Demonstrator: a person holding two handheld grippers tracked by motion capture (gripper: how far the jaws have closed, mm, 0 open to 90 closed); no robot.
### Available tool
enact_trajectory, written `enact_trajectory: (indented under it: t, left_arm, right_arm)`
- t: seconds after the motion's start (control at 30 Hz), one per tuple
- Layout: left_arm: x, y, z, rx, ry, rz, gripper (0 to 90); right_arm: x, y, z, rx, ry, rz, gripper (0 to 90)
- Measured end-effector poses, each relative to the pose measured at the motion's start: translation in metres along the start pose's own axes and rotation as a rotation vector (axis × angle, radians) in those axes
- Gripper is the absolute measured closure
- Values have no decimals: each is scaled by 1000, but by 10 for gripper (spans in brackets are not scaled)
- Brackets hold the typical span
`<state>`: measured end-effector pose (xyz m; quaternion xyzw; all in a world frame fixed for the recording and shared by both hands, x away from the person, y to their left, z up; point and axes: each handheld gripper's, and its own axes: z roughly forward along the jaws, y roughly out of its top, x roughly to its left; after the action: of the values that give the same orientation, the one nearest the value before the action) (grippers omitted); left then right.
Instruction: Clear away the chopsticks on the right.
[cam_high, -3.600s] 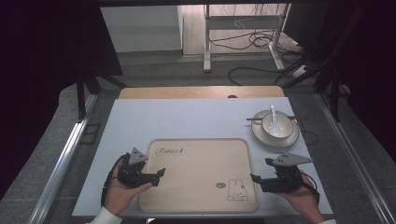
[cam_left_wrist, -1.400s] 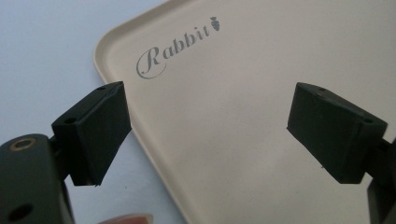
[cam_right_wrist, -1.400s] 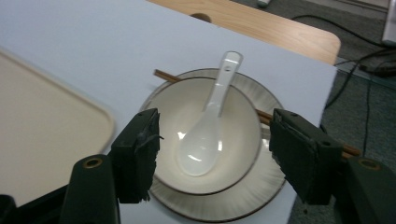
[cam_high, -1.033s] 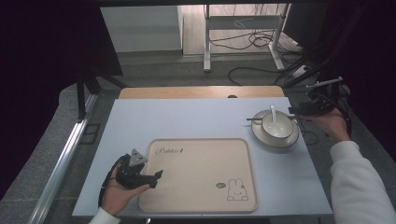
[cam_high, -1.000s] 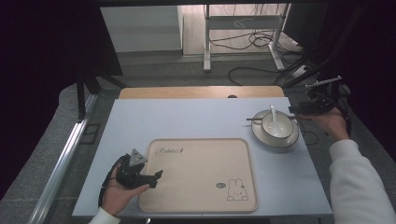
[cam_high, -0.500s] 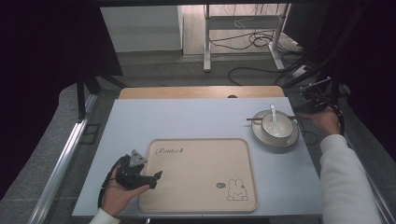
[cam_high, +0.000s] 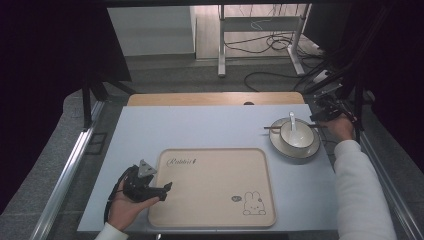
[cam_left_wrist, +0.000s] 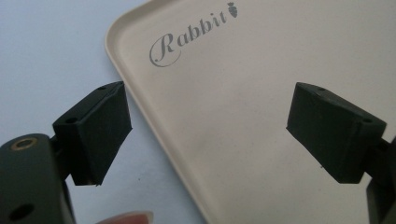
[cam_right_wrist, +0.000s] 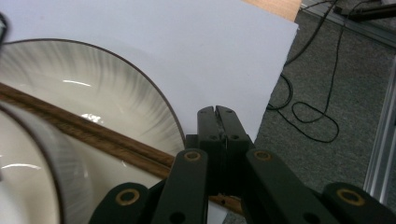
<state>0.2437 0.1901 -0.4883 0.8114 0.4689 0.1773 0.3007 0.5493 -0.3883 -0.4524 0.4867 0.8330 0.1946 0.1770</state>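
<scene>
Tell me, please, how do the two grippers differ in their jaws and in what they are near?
The left gripper has its jaws wide apart over the tray, holding nothing. The right gripper has just closed its jaws on the end of the chopsticks that lie across the plate. Both are hand-held, with black jaws.

Lab-like recording room, bare table (cam_high: 210, 125), metal frame rails (cam_high: 65, 175), loose floor cables (cam_high: 270, 45), dark surrounds
</scene>
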Motion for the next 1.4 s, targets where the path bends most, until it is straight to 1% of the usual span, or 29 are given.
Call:
enact_trajectory:
  t: [0.07, 0.13, 0.27, 0.43, 0.5, 0.53, 0.67, 0.7, 0.73, 0.8, 0.83, 1.03, 1.17, 1.2, 1.27, 1.3, 1.4]
  left_arm:
    - [0, 0, 0, 0, 0, -2, 136]
    - [1, 0, 1, 2, -3, -4, 136]
    - [2, -1, 1, 4, -8, -2, 136]
    - [3, -1, 0, -1, -12, -1, 137]
    - [3, -1, 0, 4, -16, 9, 137]
    - [3, -1, 0, 5, -17, 12, 137]
    - [3, -1, -1, 2, -22, 14, 137]
    - [3, -2, -1, -1, -23, 15, 138]
    - [3, -2, -2, -2, -24, 16, 138]
    - [3, -1, -2, -1, -25, 18, 138]
    - [3, -1, -2, 2, -27, 23, 138]
    - [2, -1, -2, 3, -29, 28, 138]
    - [2, -1, -2, 4, -30, 29, 137]
    - [2, -1, -2, 2, -29, 26, 137]
    - [2, -1, -2, 0, -29, 25, 138]
    - [1, -1, -2, -1, -30, 23, 138]
    - [2, -1, -1, 5, -30, 29, 138]
  right_arm:
    - [0, 0, 2, 3, -1, 2, 888]
    - [-1, -1, 7, 29, -8, 7, 888]
    - [-3, -6, 8, 53, -17, 20, 889]
    - [-2, -14, 2, 72, -21, 19, 889]
    - [-1, -18, -1, 96, -24, 13, 889]
    - [0, -19, -1, 99, -26, 11, 889]
    - [0, -26, -6, 110, -27, 18, 889]
    - [1, -30, -8, 113, -24, 29, 889]
    - [1, -32, -8, 113, -26, 22, 889]
    - [2, -33, -9, 118, -26, 24, 889]
    - [2, -38, -10, 124, -24, 31, 889]
    - [1, -46, -14, 135, -20, 46, 889]
    - [1, -50, -16, 134, -22, 43, 889]
    - [0, -52, -20, 118, -28, 41, 889]
    - [0, -52, -23, 113, -27, 45, 890]
    - [0, -52, -29, 88, -25, 36, 889]
    - [2, -52, -39, 64, -6, 22, 889]
